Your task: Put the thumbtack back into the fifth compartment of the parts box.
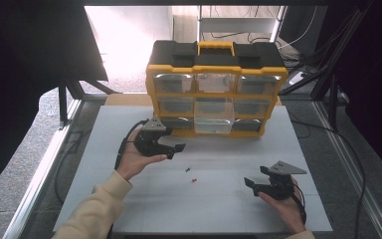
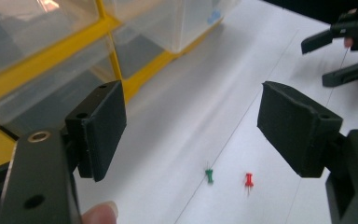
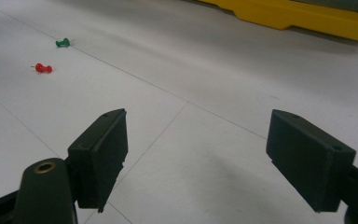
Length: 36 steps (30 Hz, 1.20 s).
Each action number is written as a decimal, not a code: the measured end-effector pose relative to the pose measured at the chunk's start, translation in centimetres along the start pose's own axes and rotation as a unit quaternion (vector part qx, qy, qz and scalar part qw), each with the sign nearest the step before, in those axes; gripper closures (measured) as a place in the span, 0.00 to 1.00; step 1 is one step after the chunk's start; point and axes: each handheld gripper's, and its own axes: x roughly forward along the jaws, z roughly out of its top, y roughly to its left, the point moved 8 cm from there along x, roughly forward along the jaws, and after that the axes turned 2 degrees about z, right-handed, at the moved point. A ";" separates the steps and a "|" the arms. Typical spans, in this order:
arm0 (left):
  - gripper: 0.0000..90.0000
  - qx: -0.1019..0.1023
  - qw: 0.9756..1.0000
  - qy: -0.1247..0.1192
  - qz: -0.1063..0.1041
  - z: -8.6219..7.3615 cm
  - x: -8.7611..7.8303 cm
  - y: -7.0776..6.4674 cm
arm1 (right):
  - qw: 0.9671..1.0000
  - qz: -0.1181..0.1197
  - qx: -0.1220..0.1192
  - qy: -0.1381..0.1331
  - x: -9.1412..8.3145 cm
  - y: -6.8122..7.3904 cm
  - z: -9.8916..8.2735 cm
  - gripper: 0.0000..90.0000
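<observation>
Two small push pins lie on the white table top, a green one (image 1: pixel 187 170) (image 2: pixel 209 175) (image 3: pixel 63 43) and a red one (image 1: pixel 194 179) (image 2: pixel 248 179) (image 3: pixel 42 68) close beside it. My left gripper (image 1: pixel 175 152) (image 2: pixel 200 126) hangs above and left of them, open, nothing between its pads, aimed toward the pins. Low at the right, my right gripper (image 1: pixel 256 177) (image 3: pixel 214 158) is open and empty, pointing left toward the pins. It also appears far off in the left gripper view (image 2: pixel 340 56).
A yellow and black drawer organizer (image 1: pixel 214 94) (image 3: pixel 307 18) stands upright at the back of the white table (image 1: pixel 144 199). Its bottom middle clear drawer (image 1: pixel 213 125) (image 2: pixel 177 23) sticks out toward me. Cables and frame legs lie beyond the table edges.
</observation>
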 end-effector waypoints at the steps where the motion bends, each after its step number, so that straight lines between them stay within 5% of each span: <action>1: 0.26 0.003 1.000 0.004 0.001 -0.2 0.1 0.0 | 1.000 -0.002 -0.001 0.001 0.0 0.0 0.0 0.23; 19: 0.27 0.011 0.996 0.080 -0.021 -3.2 3.9 -0.6 | 1.000 -0.003 -0.004 0.004 0.0 0.0 -0.1 0.23; 29: 0.28 0.022 0.990 0.139 -0.031 -5.2 6.6 -1.8 | 1.000 -0.002 -0.005 0.003 0.0 0.0 -0.1 0.23; 36: 0.33 0.020 0.987 0.158 -0.035 -5.9 7.9 -2.2 | 1.000 -0.003 -0.006 0.004 0.1 0.0 -0.1 0.23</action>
